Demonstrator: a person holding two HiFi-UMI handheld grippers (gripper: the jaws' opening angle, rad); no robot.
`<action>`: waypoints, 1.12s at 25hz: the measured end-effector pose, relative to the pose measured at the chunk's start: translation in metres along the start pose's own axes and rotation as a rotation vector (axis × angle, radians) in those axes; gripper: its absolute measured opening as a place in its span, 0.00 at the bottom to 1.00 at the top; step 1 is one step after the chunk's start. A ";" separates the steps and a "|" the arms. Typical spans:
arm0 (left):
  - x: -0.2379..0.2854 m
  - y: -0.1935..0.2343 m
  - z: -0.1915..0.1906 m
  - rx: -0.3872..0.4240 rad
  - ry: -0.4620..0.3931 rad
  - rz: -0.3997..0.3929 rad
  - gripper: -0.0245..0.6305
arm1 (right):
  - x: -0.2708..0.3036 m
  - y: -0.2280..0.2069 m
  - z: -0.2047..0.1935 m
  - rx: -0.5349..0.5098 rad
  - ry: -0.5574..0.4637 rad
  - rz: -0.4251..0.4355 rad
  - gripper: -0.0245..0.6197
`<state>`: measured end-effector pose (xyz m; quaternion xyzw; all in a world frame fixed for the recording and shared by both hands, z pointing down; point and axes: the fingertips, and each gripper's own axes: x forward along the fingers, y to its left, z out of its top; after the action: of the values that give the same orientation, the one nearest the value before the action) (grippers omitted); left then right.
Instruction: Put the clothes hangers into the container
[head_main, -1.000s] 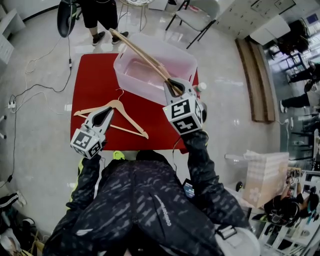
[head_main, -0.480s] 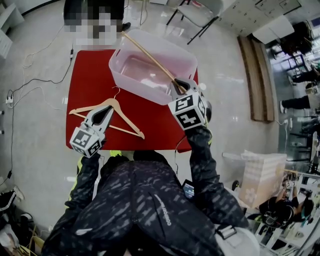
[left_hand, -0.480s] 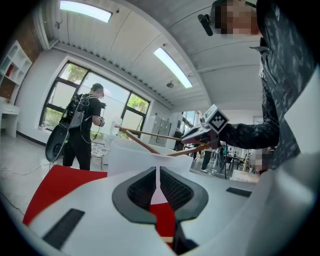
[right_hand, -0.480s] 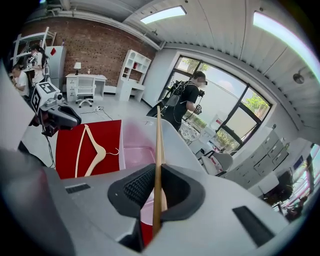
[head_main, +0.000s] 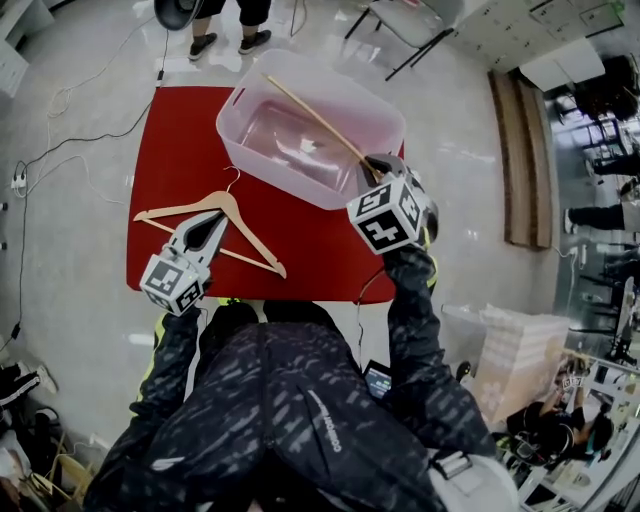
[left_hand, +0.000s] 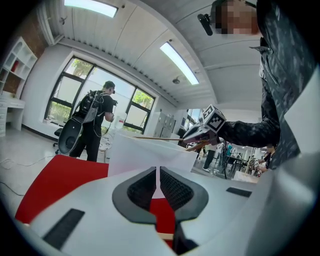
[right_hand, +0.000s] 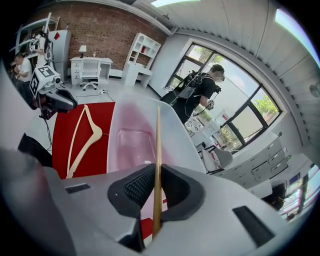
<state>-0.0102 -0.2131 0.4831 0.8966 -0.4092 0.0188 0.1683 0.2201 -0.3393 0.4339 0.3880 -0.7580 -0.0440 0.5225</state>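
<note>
- Right tool (head_main: 371, 170): clamped on one hanger (head_main: 315, 120), slanted across the container (head_main: 280, 172), far end over its far rim; not yet let go.
- Left tool (head_main: 213, 224): jaws together, empty, over second hanger (head_main: 175, 211), flat on tabletop (head_main: 170, 130) just outside the container.
- No hanger lying inside the container; both apparently left to place.

**Room at the bin.** Ahead of your right gripper (head_main: 368, 172) the translucent container (head_main: 232, 110) gapes open, crossed only by the held hanger (head_main: 315, 120) pinched in its jaws; the near wall rises just below the tool. Your left gripper (head_main: 215, 222), jaws together, hovers over a wooden hanger (head_main: 230, 200) on the red table (head_main: 180, 140). Open tabletop spreads to its left, the container wall bars its front-right, and a person (head_main: 252, 12) stands beyond.
</note>
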 end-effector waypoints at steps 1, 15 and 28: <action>0.000 0.000 -0.001 -0.005 0.002 0.004 0.06 | 0.001 0.000 0.000 -0.007 0.005 0.006 0.10; 0.012 0.012 -0.002 -0.017 -0.007 0.047 0.06 | 0.028 -0.003 0.008 -0.056 0.006 0.044 0.11; 0.009 0.010 0.013 0.003 -0.025 0.036 0.06 | -0.004 -0.010 0.052 0.034 -0.191 0.028 0.11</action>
<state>-0.0128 -0.2298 0.4754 0.8896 -0.4272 0.0112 0.1614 0.1827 -0.3610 0.4026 0.3804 -0.8103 -0.0606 0.4416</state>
